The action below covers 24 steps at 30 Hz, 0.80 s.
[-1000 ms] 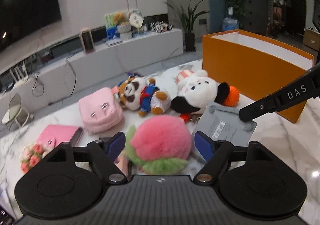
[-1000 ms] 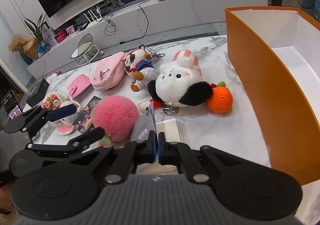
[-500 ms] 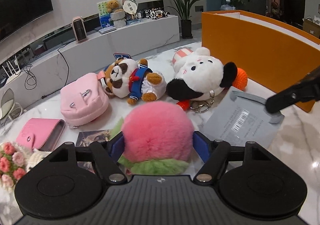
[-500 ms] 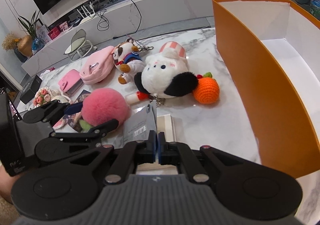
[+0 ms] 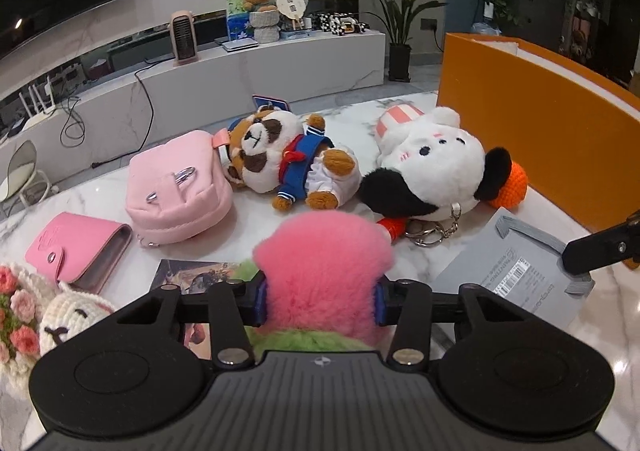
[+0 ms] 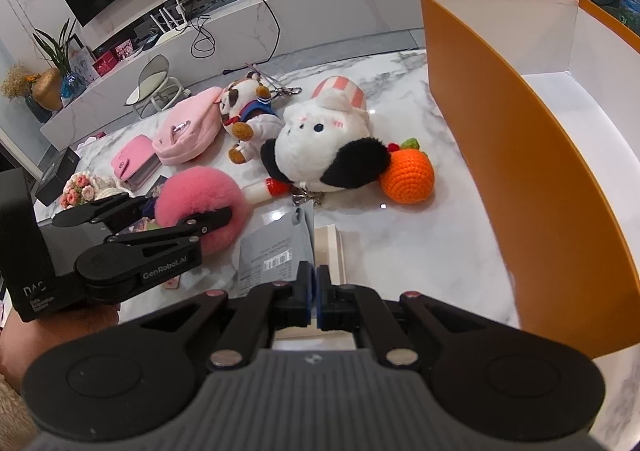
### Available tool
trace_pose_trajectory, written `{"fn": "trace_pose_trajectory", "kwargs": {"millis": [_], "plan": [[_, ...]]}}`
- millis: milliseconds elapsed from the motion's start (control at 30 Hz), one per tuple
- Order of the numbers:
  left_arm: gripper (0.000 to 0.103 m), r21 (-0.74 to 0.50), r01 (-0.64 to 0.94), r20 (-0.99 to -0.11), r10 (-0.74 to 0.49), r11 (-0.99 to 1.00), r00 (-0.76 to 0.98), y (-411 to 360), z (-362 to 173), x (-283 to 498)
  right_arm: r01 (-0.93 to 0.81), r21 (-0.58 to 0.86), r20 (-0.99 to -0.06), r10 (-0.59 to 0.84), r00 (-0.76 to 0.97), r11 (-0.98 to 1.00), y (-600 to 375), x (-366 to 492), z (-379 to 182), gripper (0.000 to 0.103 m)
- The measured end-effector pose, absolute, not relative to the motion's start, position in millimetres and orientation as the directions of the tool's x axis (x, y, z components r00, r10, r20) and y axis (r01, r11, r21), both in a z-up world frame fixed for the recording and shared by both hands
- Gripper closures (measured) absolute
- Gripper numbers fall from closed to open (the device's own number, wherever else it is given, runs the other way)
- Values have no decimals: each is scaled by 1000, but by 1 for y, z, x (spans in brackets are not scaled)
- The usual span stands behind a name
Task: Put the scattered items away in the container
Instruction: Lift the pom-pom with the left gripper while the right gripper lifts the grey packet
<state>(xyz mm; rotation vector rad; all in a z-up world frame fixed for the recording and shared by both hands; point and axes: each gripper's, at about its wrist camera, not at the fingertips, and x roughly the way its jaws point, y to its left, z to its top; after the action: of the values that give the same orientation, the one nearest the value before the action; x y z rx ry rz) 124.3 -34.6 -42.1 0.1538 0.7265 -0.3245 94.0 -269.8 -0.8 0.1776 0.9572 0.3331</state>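
My left gripper (image 5: 320,301) is shut on a fluffy pink peach plush (image 5: 324,263) with green leaves, squeezing its sides; it also shows in the right wrist view (image 6: 200,207). My right gripper (image 6: 314,293) is shut on a grey flat packet (image 6: 276,251), also seen in the left wrist view (image 5: 516,275). The orange box (image 6: 520,179) with a white inside stands at the right. On the marble table lie a white and black plush (image 5: 432,171), a raccoon plush (image 5: 288,159), an orange crochet fruit (image 6: 408,177), a pink pouch (image 5: 176,187) and a pink wallet (image 5: 76,247).
A crochet flower bunny (image 5: 36,315) and a picture card (image 5: 188,275) lie at the left. A white flat box (image 6: 328,251) lies under the packet. A small red-capped bottle (image 6: 264,189) lies by the white plush. A TV bench (image 5: 240,67) runs behind the table.
My left gripper has moved forward around the pink peach plush and shut on it. My right gripper, still holding the grey packet, has shifted slightly toward the orange box.
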Motion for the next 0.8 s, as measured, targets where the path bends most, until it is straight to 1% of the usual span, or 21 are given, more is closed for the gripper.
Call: {"fn": "trace_pose_trajectory", "kwargs": {"millis": [200,300,333,367,400,500,567,633,700,733,767,800], "plan": [[54,6,336,-669,-246,942,701,-29,-30,115,-238,306,-740,388,549,922,-265,89,15,102],[57,6,333,-664,-245,943,707,-27,-24,108,-263,299,-729,398,558,917,-260,85,23,102],[63,4,332,-662,-247,943,708,-26,-21,106,-269,298,-726,400,559,916,-259,83,25,103],[79,1,332,-661,-249,943,708,-25,-19,104,-274,297,-724,403,560,915,-258,82,27,103],[89,-5,331,-661,-252,943,707,-24,-16,102,-278,302,-720,409,561,912,-258,81,29,103],[94,-22,330,-656,-263,944,708,-20,-7,95,-293,317,-703,431,565,902,-256,78,38,103],[95,-18,331,-656,-261,943,708,-20,-4,92,-302,313,-697,433,571,901,-254,77,43,103],[95,-9,333,-659,-256,943,707,-20,-5,89,-304,302,-699,427,574,903,-252,76,44,103],[93,2,339,-664,-252,941,704,-20,-7,86,-304,297,-705,423,570,905,-251,76,41,103],[84,16,341,-663,-245,940,707,-22,-9,84,-304,294,-708,420,568,906,-251,75,39,102],[64,33,338,-659,-233,941,715,-23,-10,82,-305,287,-710,415,569,908,-251,75,38,95],[51,48,337,-655,-225,940,721,-24,-11,80,-304,278,-714,407,570,911,-251,75,36,91]]}}
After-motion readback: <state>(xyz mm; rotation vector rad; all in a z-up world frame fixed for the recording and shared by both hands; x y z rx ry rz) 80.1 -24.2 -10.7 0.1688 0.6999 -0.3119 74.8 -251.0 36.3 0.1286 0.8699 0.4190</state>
